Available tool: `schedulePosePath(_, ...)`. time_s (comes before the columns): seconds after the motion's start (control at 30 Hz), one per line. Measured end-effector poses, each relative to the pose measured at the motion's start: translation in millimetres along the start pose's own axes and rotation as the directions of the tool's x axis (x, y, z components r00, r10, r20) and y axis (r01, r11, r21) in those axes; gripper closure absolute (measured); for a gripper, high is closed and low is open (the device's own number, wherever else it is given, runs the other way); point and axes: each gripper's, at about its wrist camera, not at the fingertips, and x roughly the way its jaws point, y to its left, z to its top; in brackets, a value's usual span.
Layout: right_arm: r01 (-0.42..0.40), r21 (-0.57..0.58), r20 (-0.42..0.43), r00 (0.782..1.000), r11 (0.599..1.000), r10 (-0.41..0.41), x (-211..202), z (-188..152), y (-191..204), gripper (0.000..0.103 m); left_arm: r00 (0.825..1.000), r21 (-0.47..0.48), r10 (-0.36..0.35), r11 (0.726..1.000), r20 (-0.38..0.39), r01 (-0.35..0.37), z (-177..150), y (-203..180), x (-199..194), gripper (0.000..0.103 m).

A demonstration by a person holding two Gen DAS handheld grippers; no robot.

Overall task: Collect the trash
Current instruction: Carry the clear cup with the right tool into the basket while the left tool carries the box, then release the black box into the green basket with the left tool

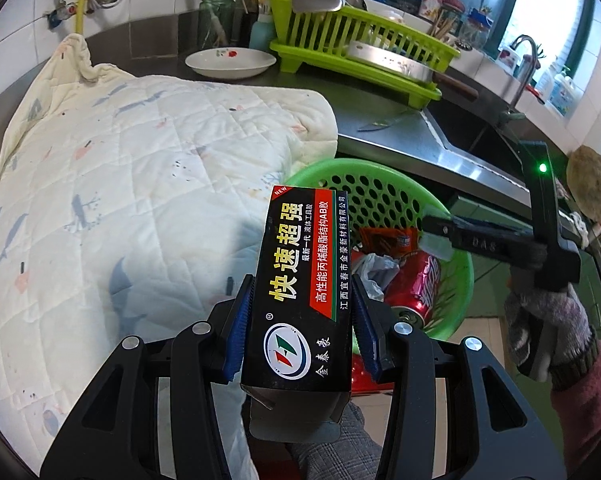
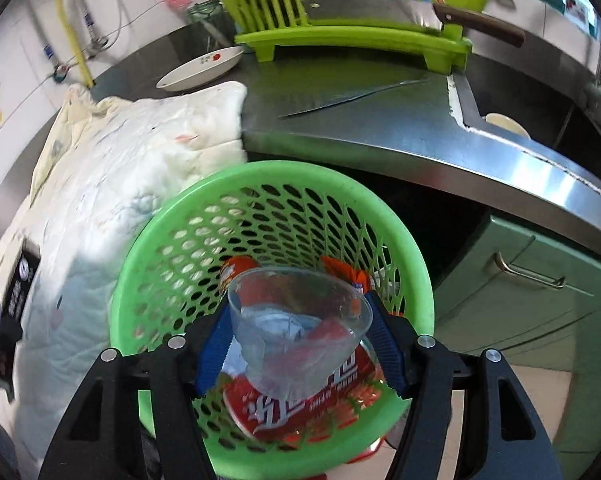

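The clear plastic cup (image 2: 300, 328) sits clamped between the blue pads of the right gripper (image 2: 300, 340), mouth tipped forward, and it hangs directly over the open green perforated basket (image 2: 260, 184), so a drop looks like all that is left for it. Below it in the basket lie a red drink can (image 2: 300, 404), an orange snack wrapper (image 2: 344, 270) and a crumpled plastic bag (image 1: 374, 268). The left gripper (image 1: 300, 320) is closed on the sides of a black glue box (image 1: 304, 264), its long axis running away from the fingers toward the basket rim; that box is short of the basket, over the quilted blanket (image 1: 140, 160), with the basket lying ahead and to its right. I judge the right hand nearer to release, and the left would need to swing rightward without striking the right gripper above the basket. Beyond stand the steel table (image 2: 380, 120), a knife (image 2: 352, 96), a white dish (image 1: 230, 62) and the lime dish rack (image 1: 352, 40).
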Motion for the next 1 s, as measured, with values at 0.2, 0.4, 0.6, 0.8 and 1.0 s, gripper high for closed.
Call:
schedulePosePath(0.2, -0.036, 0.043, 0.009, 0.999, 0.998, 0.036, 5, 11, -11, 0.041, 1.000, 0.004, -0.013, 1.000, -0.025, 0.013, 3, -7, 15, 0.057)
schedulePosePath(0.4, -0.045, 0.035, 0.039, 0.998, 0.998, 0.044, -7, 9, -15, 0.037, 0.999, 0.015, -0.034, 0.999, -0.041, 0.034, 7, -19, 30, 0.057)
schedulePosePath(0.6, -0.038, 0.006, 0.069, 0.997, 0.999, 0.037, -24, 1, -15, 0.035, 0.997, 0.031, -0.052, 0.998, -0.055, 0.054, 12, -33, 48, 0.057)
schedulePosePath(0.8, -0.012, -0.035, 0.107, 0.994, 0.999, 0.015, -44, -11, -13, 0.031, 0.996, 0.018, -0.064, 0.998, -0.060, 0.065, 17, -37, 63, 0.056)
schedulePosePath(1.0, -0.018, -0.036, 0.134, 0.991, 0.999, 0.023, -58, -20, -13, 0.026, 0.995, 0.016, -0.075, 0.997, -0.059, 0.076, 21, -39, 72, 0.056)
